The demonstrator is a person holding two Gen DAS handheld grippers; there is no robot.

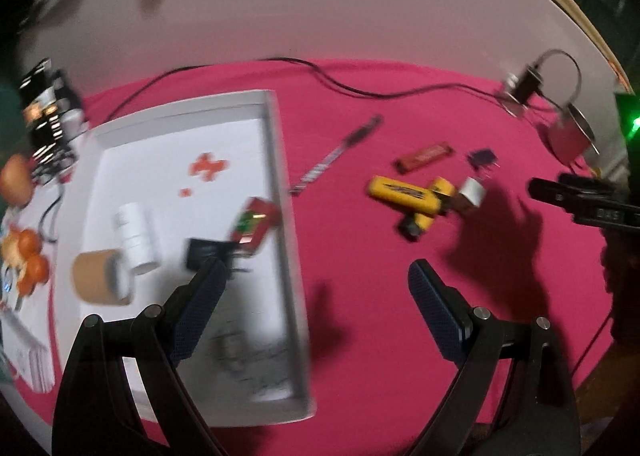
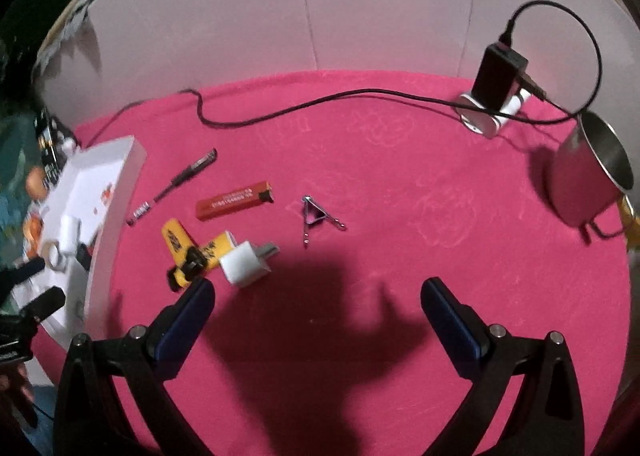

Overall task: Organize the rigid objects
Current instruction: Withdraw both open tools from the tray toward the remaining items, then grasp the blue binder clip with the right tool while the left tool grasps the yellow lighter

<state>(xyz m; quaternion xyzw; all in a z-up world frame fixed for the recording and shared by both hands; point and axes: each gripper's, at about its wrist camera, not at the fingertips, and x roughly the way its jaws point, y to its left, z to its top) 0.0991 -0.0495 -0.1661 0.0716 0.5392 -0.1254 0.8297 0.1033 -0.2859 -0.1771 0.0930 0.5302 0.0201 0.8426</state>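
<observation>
A white tray (image 1: pixel 282 160) lies on the pink cloth, holding a tape roll (image 1: pixel 98 276), a white cylinder (image 1: pixel 134 236), a small red box (image 1: pixel 254 226) and a black binder clip (image 1: pixel 204 252). My left gripper (image 1: pixel 316 276) is open and empty over the tray's right rim. On the cloth lie a pen (image 2: pixel 176 182), a red lighter (image 2: pixel 236 202), two yellow utility knives (image 2: pixel 192 252), a white charger plug (image 2: pixel 244 262) and a binder clip (image 2: pixel 316 218). My right gripper (image 2: pixel 318 294) is open and empty, just right of the plug. The tray also shows in the right wrist view (image 2: pixel 120 192).
A steel mug (image 2: pixel 588 176) stands at the right. A black adapter on a white base (image 2: pixel 496 88) sits at the back right, its black cable (image 2: pixel 320 104) running across the cloth. Fruit (image 1: pixel 28 260) and clutter lie left of the tray. A white wall backs the table.
</observation>
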